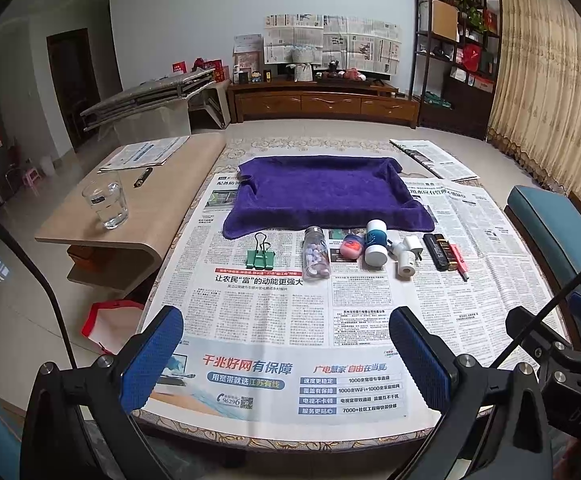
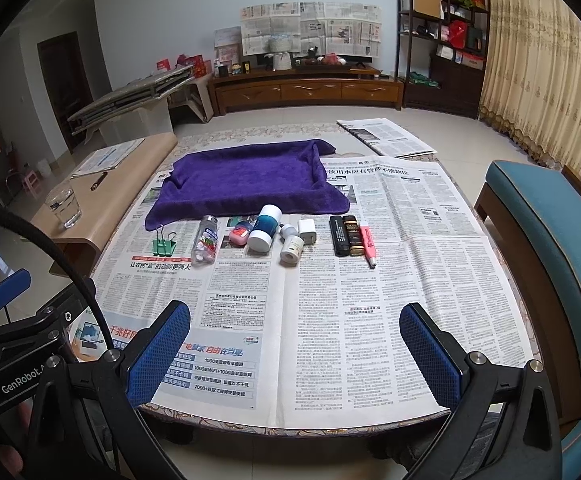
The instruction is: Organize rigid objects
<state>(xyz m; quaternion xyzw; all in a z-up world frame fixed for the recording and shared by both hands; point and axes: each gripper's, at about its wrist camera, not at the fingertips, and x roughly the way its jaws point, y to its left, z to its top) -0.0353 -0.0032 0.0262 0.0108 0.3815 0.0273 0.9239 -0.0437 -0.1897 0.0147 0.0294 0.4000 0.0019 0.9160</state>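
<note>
A row of small objects lies on the newspaper-covered table in front of a purple towel (image 1: pixel 324 196) (image 2: pixel 246 182): a green binder clip (image 1: pixel 261 255) (image 2: pixel 165 243), a clear pill bottle (image 1: pixel 316 258) (image 2: pixel 205 246), a pink jar (image 1: pixel 351 246) (image 2: pixel 239 235), a blue-and-white container (image 1: pixel 375 248) (image 2: pixel 264 227), a small white bottle (image 1: pixel 404 263) (image 2: pixel 291 249), a white plug (image 1: pixel 412 245) (image 2: pixel 307 231), two black lighters (image 1: pixel 439 251) (image 2: pixel 345 235) and a pink highlighter (image 1: pixel 459 262) (image 2: pixel 368 246). My left gripper (image 1: pixel 286 352) and right gripper (image 2: pixel 296 346) are open and empty near the table's front edge.
A low wooden side table (image 1: pixel 158 200) at the left holds a glass (image 1: pixel 107 200) (image 2: pixel 63 208), a pen and papers. A blue chair (image 2: pixel 550 240) stands at the right. A red-and-white bag (image 1: pixel 110 324) sits on the floor at the left.
</note>
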